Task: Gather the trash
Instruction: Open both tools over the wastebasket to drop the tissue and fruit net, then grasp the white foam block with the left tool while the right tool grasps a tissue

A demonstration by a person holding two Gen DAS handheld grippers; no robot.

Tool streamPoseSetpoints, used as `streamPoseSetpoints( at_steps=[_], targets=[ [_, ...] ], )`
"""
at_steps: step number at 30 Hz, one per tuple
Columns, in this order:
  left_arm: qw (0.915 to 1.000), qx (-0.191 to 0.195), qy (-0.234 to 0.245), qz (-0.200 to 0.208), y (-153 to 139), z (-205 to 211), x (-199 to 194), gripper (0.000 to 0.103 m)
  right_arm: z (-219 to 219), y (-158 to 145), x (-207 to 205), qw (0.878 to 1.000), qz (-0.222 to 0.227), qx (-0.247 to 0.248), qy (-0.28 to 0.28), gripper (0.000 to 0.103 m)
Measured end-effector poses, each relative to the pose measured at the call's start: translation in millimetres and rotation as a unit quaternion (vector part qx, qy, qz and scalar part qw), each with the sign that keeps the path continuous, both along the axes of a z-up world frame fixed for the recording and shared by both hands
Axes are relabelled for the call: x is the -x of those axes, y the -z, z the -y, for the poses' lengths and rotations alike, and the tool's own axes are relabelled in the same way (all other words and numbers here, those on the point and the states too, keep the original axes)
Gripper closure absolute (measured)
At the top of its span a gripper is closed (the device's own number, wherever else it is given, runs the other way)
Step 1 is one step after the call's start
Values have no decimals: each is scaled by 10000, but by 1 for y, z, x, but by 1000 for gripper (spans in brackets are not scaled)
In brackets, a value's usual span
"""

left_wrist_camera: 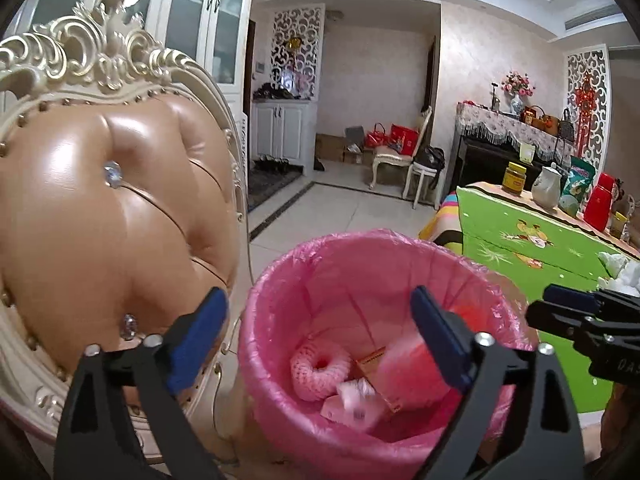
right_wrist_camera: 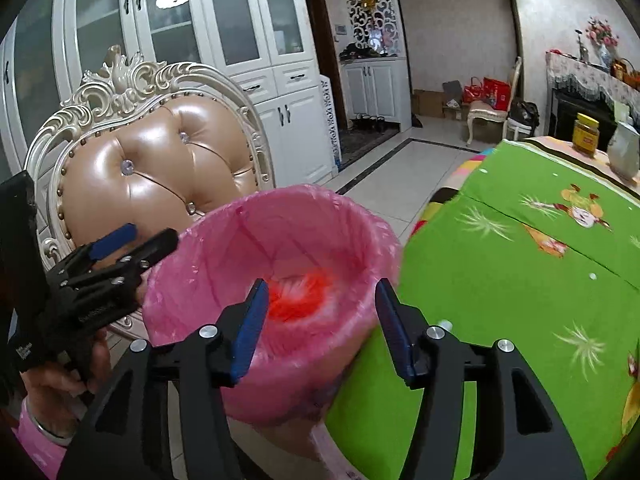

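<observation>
Hovering over pink-lined bin, blurred red-pink trash inside, both hand-held grippers spread, empty

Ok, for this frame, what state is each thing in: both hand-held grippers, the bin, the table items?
Left hand-held gripper: open, empty, over the bin.
Right hand-held gripper: open, nothing gripped.
Trash bin: upright, pink liner fitted, trash inside.
Red-and-white blur: blurred in the bin mouth.
Yellow jar: upright, lid on.
White jug: upright on the table.
</observation>
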State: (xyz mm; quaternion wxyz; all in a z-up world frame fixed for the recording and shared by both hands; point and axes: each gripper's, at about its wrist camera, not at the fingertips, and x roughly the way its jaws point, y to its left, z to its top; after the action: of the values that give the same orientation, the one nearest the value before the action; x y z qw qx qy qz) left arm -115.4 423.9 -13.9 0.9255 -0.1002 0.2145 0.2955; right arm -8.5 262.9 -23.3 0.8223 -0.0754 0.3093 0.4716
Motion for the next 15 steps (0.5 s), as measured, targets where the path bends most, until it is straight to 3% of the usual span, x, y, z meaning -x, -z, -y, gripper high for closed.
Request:
streamPoseSetpoints(
  at_steps=[8, 15],
  targets=[
    [9993, -331, 169, 32, -7, 34, 4, 5, 40, -7, 7, 9993, 296, -30, 231, 50],
    [9948, -568, 844, 6, -12, 86, -14, 5, 102, -18, -2, 9958, 546, -74, 738, 46]
  ],
)
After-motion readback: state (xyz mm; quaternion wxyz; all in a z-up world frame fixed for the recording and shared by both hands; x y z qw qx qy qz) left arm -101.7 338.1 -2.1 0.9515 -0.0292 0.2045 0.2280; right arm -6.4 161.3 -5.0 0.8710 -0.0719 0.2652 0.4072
